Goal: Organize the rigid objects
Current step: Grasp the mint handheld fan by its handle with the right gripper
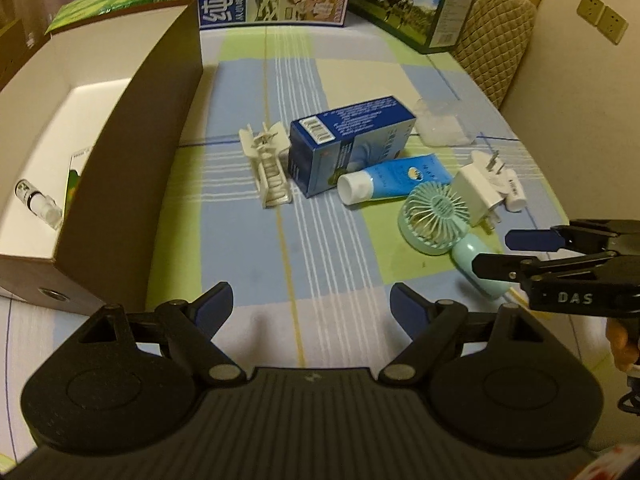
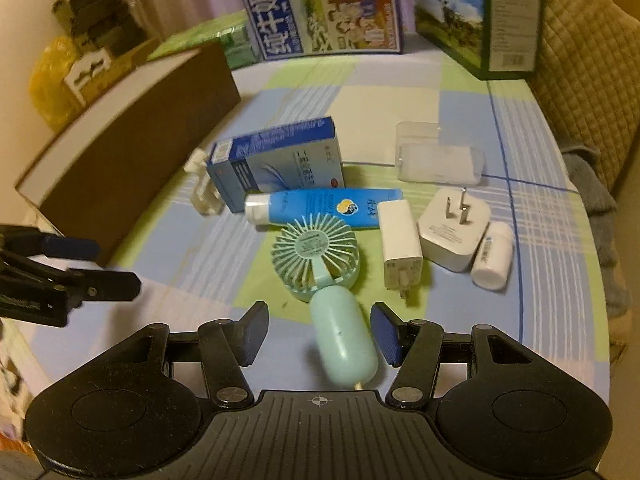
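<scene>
One fan (image 2: 320,256), one tube (image 2: 320,206), two chargers (image 2: 400,240).

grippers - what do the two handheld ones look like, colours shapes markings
Both match: the left gripper and right gripper have matte black ribbed bodies, two round black discs at the sides, angled black linkage arms with silver pivot pins, and dark blue pads on the fingers. Seen from the left wrist, the right gripper carries white "DAS" lettering.
</scene>
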{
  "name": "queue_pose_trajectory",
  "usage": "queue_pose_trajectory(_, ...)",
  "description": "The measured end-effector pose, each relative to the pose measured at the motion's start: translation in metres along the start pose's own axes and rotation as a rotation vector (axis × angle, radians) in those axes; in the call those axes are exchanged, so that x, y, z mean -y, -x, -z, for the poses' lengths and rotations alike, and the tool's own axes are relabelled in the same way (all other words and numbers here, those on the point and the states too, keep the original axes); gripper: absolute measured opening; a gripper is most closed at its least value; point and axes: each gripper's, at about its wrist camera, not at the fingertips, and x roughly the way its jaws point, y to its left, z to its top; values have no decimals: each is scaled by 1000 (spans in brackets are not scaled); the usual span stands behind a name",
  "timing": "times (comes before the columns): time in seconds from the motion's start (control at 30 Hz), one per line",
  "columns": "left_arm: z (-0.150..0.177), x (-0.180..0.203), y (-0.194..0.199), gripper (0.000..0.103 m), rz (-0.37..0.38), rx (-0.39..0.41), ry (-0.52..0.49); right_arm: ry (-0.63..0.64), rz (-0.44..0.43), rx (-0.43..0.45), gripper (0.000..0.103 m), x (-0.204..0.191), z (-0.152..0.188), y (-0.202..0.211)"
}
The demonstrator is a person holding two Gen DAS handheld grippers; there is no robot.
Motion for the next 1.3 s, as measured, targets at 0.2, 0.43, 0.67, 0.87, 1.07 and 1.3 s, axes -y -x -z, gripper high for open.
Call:
queue_pose_trajectory(0.2, 4, -6, -11, 83, -16, -15, 30, 101, 36, -21, 54, -3, 2, -26)
queue_pose_trajectory(0.43, 3, -11, -19, 82, -29, -25, 50, 200, 72, -15, 54, -10, 6, -43)
queue_pose_trajectory(0.67, 2, -12, -25, 82, -29, -38, 49, 202, 79, 25, 53, -13, 3, -48)
queue_pose_trajectory(0.87, 1, -11, -29, 82, -23, -48, 38, 235, 58, 28, 30, -21, 5, -47)
queue_pose_trajectory(1.07, 0, -10, -29, 81, -16, -42, 25, 243, 73, 28, 30, -24, 9, -44)
queue_pose_trajectory(1.3, -4, -12, -29, 81, -18, -33, 22, 207, 60, 59, 30, -23, 8, -22)
